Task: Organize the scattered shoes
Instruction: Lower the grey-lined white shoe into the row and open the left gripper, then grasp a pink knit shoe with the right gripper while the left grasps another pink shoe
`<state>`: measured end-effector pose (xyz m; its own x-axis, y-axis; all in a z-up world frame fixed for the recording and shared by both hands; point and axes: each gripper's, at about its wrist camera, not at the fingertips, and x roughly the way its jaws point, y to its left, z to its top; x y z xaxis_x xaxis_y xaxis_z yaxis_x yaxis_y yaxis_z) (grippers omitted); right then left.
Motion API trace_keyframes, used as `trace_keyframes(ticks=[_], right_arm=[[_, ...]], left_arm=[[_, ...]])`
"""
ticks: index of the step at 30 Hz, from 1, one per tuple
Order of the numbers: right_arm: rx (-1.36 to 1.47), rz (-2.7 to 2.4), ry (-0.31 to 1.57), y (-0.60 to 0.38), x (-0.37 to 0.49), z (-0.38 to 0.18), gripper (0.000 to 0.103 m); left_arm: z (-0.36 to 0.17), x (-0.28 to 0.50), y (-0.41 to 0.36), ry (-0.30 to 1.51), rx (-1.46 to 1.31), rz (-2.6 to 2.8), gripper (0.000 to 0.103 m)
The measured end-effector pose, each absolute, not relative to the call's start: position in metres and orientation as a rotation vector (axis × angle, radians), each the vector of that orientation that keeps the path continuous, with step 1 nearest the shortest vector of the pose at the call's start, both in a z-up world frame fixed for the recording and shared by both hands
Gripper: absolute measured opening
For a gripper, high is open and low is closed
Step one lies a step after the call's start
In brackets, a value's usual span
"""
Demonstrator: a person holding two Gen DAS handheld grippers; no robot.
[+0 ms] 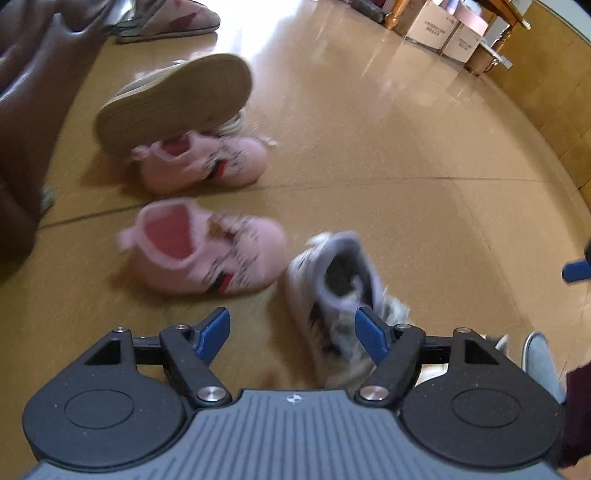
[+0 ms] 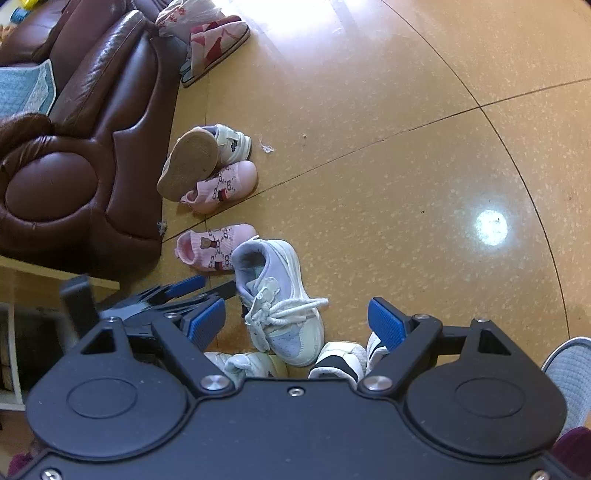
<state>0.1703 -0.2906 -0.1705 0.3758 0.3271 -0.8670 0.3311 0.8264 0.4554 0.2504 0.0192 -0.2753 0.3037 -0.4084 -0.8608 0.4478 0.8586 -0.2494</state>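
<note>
**Claws over scattered shoes on the floor**

Left claw (image 1: 291,334): jaws apart, nothing pressed between the pads. Right claw (image 2: 295,321): wide, empty.

Nearest item: lavender-and-white sneaker (image 2: 280,299), lying on the floor (image 2: 406,184) just ahead of both claws, laces loose. Beside it, pink shoe (image 2: 214,251), upright. Further on, second pink shoe (image 2: 225,184) with a tan-soled shoe (image 2: 190,166) tipped over it, touching. Farthest, a patterned slipper (image 2: 218,44) by the brown sofa (image 2: 74,129).

Risk, as judged: trailing laces may snag a pad and drag the sneaker; lifting the far pink shoe would likely topple its neighbour.

Containers: white boxes (image 1: 439,26) at far wall, contents hidden.
</note>
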Motion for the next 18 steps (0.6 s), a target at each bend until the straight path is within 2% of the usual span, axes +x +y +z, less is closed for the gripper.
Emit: trace_keyframes(ticks=[5, 11, 15, 18], right_arm=[[0.561, 0.031, 1.200, -0.272, 0.174, -0.179, 0.085], [0.468, 0.049, 1.187, -0.258, 0.201, -0.201, 0.077], [0.392, 0.101, 1.151, -0.248, 0.247, -0.211, 0.066], [0.322, 0.156, 1.133, -0.235, 0.288, -0.219, 0.054]], left_arm=[[-0.277, 0.245, 0.050, 1.076, -0.084, -0.383, 0.074], [-0.276, 0.265, 0.071, 1.011, -0.288, -0.218, 0.074], [-0.288, 0.286, 0.072, 1.023, -0.510, -0.101, 0.074], [-0.296, 0.297, 0.067, 1.037, -0.565, -0.005, 0.059]])
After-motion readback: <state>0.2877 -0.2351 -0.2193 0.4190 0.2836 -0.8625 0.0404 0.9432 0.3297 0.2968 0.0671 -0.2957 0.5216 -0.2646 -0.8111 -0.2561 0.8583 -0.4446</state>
